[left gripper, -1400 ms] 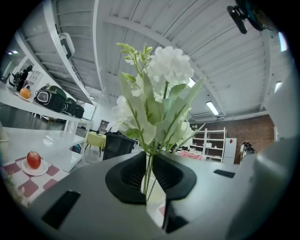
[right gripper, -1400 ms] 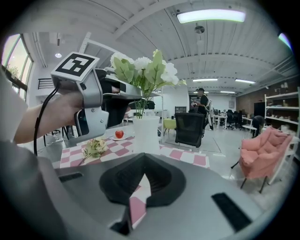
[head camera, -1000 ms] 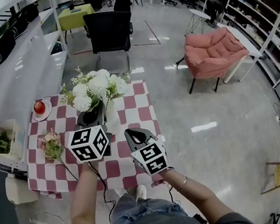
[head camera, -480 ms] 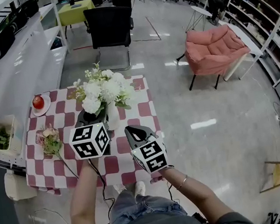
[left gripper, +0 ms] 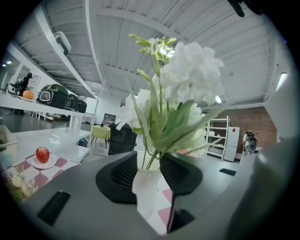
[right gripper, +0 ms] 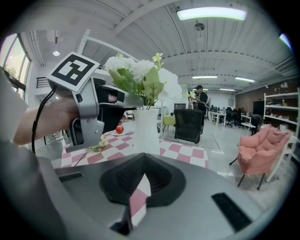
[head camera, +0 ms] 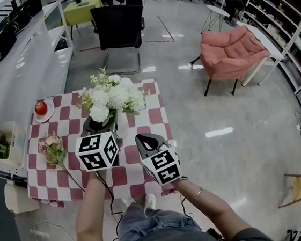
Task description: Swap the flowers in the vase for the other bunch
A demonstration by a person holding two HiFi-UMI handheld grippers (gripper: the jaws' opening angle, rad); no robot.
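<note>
A bunch of white flowers stands in a white vase on the checked table. My left gripper is at the vase's mouth. In the left gripper view its jaws are opening, with the green stems between the pads but not pressed. The other bunch, pink flowers, lies on the cloth to the left. My right gripper hovers right of the vase, its jaws shut and empty.
A red apple on a small plate sits at the table's far left corner. A tray of greenery rests on the white counter beside the table. A black chair stands behind the table, and a pink armchair stands to the right.
The white bunch has shifted a little to the right and now stands more upright over the vase. The right gripper has kept its place.
</note>
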